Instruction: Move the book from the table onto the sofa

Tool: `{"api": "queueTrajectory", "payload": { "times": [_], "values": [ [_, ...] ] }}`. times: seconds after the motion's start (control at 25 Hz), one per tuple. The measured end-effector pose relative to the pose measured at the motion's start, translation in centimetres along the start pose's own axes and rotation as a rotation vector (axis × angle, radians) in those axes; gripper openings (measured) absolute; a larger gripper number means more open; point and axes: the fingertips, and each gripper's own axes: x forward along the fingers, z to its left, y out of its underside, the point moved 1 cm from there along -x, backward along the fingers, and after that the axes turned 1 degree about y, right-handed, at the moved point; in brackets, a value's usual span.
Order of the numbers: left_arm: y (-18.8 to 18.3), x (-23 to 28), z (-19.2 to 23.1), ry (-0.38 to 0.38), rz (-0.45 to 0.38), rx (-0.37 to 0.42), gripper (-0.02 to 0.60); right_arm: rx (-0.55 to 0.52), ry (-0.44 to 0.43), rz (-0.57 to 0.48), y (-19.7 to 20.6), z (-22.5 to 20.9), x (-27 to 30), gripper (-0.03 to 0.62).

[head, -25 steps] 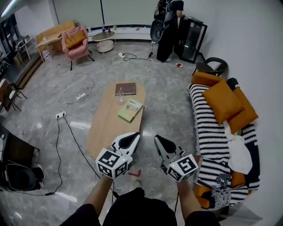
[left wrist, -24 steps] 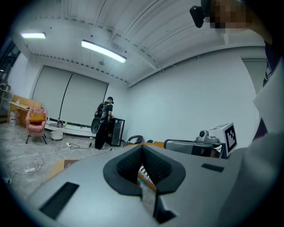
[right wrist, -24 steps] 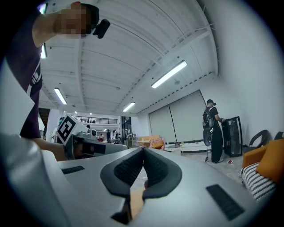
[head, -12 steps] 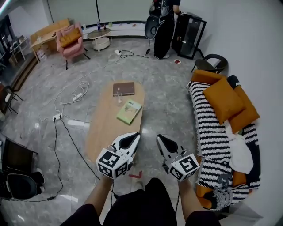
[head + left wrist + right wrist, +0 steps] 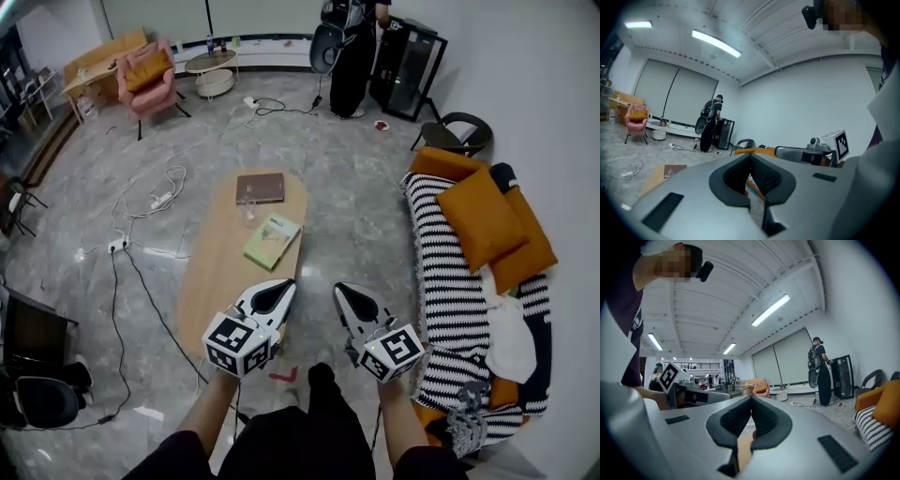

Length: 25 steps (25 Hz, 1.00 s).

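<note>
Both claws are pressed shut and empty. In the head view the left gripper (image 5: 279,291) and right gripper (image 5: 344,293) are held side by side at the near end of the oval table (image 5: 217,277), and neither touches anything. On the tabletop a green book (image 5: 273,240) lies by the right edge about midway along, and a brown book (image 5: 260,187) lies at the far end; which of the two the task means I cannot tell. The striped sofa (image 5: 441,281) with its orange cushions (image 5: 483,217) stands well apart to the right of the table, and no book is on it. In the left gripper view the jaws meet with nothing between them; the brown book shows low at the left and the other gripper sits off to the right. In the right gripper view the jaws are likewise closed on nothing, with a corner of the sofa at the right edge. By my judgement the task is barely started: reaching a book, gripping it, carrying it across and setting it down are all left to do.
</note>
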Motion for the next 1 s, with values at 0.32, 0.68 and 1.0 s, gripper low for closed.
{"api": "queueTrajectory", "payload": {
  "times": [0.32,0.68,1.0],
  "values": [
    [-1.2,6.2,3.2,-0.050,0.020,-0.025,0.015,0.033,-0.042,0.018,-0.7,-6.8,3.6,0.023],
    [-2.9,11.3,5.8,-0.149,0.022,-0.034,0.015,0.062,-0.123,0.046,-1.4,-12.6,6.9,0.023],
    [-3.4,11.3,8.9,-0.255,0.018,-0.056,0.015,0.069,-0.206,0.062,-1.9,-13.8,10.5,0.023]
  ]
}}
